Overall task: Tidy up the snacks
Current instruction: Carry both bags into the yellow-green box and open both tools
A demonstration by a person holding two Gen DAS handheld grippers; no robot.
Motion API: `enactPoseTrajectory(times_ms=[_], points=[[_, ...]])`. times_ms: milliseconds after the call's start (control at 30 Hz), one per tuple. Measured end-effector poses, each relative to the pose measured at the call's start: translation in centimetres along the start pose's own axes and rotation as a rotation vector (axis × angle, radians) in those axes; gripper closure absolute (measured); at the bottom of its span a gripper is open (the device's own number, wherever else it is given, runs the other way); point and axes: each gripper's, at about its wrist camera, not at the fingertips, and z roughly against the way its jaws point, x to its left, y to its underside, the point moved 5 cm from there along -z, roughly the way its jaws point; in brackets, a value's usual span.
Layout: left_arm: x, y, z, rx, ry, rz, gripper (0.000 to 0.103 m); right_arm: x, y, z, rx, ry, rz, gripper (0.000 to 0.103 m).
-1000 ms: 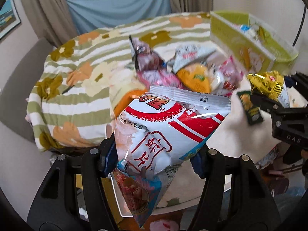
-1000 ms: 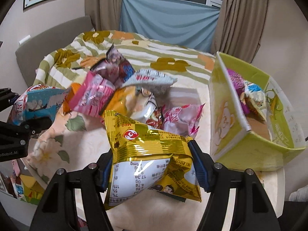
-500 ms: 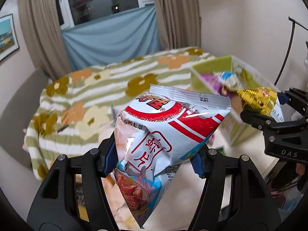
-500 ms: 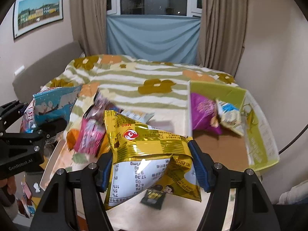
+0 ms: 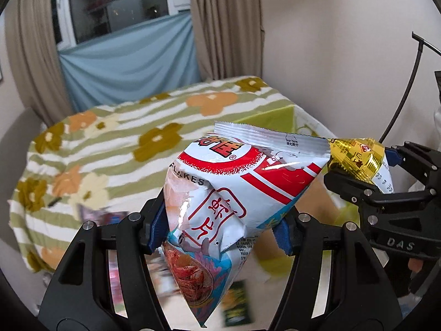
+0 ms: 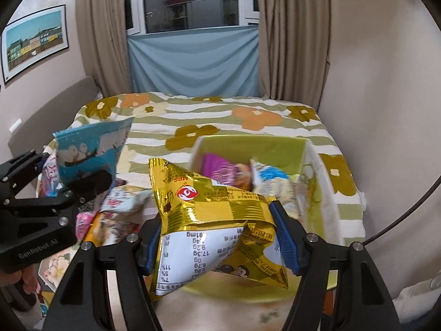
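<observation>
Left gripper (image 5: 220, 234) is pinching a white-and-red bag (image 5: 234, 193), holding it in the air above the table. Right gripper (image 6: 220, 237) is clamping a gold bag (image 6: 217, 215) in the air just before the green bin (image 6: 325, 193), which is holding a purple pack (image 6: 220, 169) and a pale pack (image 6: 273, 182). Loose snacks (image 6: 118, 212) are lying left of the bin.

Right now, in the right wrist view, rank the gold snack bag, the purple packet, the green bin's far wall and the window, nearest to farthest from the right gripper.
1. gold snack bag, clamped in the right gripper.
2. purple packet, inside the bin, just ahead.
3. green bin's far wall, behind the packet.
4. window, across the bed, top centre.
</observation>
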Motion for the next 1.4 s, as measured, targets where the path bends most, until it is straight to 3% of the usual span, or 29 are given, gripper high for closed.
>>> enactPoseTrajectory(times_ms=[267,333,400,433,967,1167,1267,1367,1400], points=[[-6.0,-0.8,-8.1,0.127,0.037,0.056,0.040,-6.7,-0.3,-2.0,0.040,-0.031,-0.035,0.039],[-6.4,-0.1,-9.4,0.171,0.050,0.080,0.032,-7.6,-0.3,-2.4,0.053,-0.041,-0.042,0.039],[-6.5,0.7,-10.0,0.200,0.052,0.112,0.004,-8.5,-0.2,-2.7,0.065,-0.051,-0.049,0.039],[-6.4,1.1,-10.0,0.204,0.051,0.127,0.001,-8.9,-0.1,-2.9,0.070,-0.056,-0.054,0.039],[-2.2,3.5,-5.5,0.220,0.042,0.204,0.001,-9.2,-0.9,-4.3,0.117,-0.121,-0.099,0.038],[-1.4,3.0,-4.4,0.211,0.017,0.173,0.001,-8.5,-1.2,-6.6,0.190,-0.107,-0.122,0.036],[-1.1,3.0,-4.0,0.206,0.009,0.164,0.001,-8.7,-1.0,-7.4,0.190,-0.094,-0.148,0.031],[-1.0,3.3,-3.7,0.202,0.004,0.160,0.001,-8.8,-0.8,-6.8,0.170,-0.103,-0.166,0.007],[-0.9,3.3,-3.5,0.198,0.004,0.164,0.001,-8.8,-0.7,-6.2,0.149,-0.101,-0.168,0.005]])
